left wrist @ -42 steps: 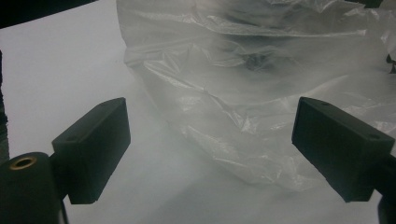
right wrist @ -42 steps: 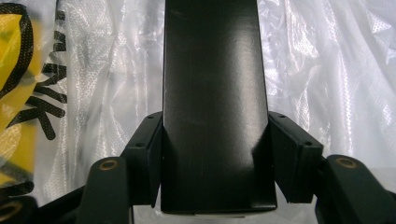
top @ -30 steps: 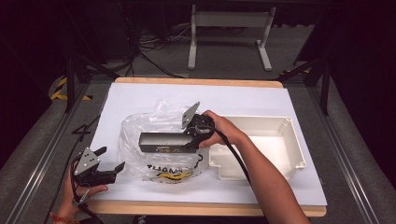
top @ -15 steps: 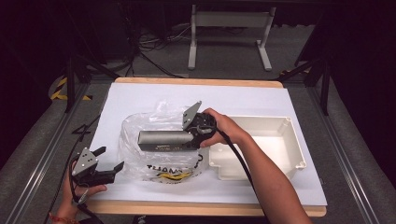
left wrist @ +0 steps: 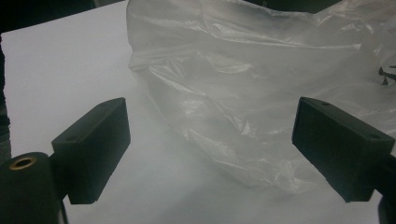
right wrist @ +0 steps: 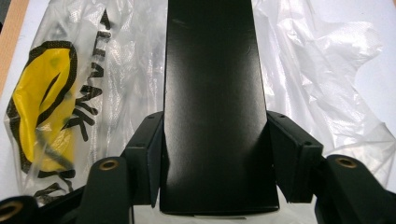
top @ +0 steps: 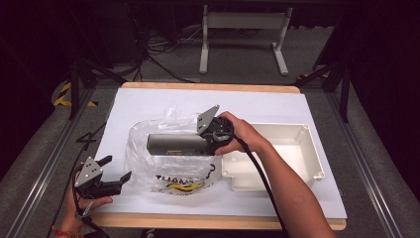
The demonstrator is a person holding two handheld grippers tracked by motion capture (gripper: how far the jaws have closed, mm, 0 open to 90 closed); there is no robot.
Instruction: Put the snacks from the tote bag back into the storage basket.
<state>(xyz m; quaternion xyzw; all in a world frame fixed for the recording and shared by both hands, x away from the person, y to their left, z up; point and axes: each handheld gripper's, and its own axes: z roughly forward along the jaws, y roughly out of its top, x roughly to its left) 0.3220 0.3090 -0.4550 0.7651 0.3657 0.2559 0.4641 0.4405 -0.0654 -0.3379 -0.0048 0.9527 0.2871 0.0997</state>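
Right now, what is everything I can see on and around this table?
Black box: one, long, dark, lying in the bag, clamped at its right end.
Plastic bag: one, clear with black lettering and a yellow mark, left of middle on the sheet.
Tray: one, white, right side of the sheet, beside the bag.
White sheet: one, covering most of the tabletop.
Table: one, wooden edge showing around the sheet.
Metal stand: one, pale grey, on the floor behind the table.
Left hand-held gripper: one, black, jaws apart, near the bag's left edge.
Right hand-held gripper: one, black, jaws closed on the box.
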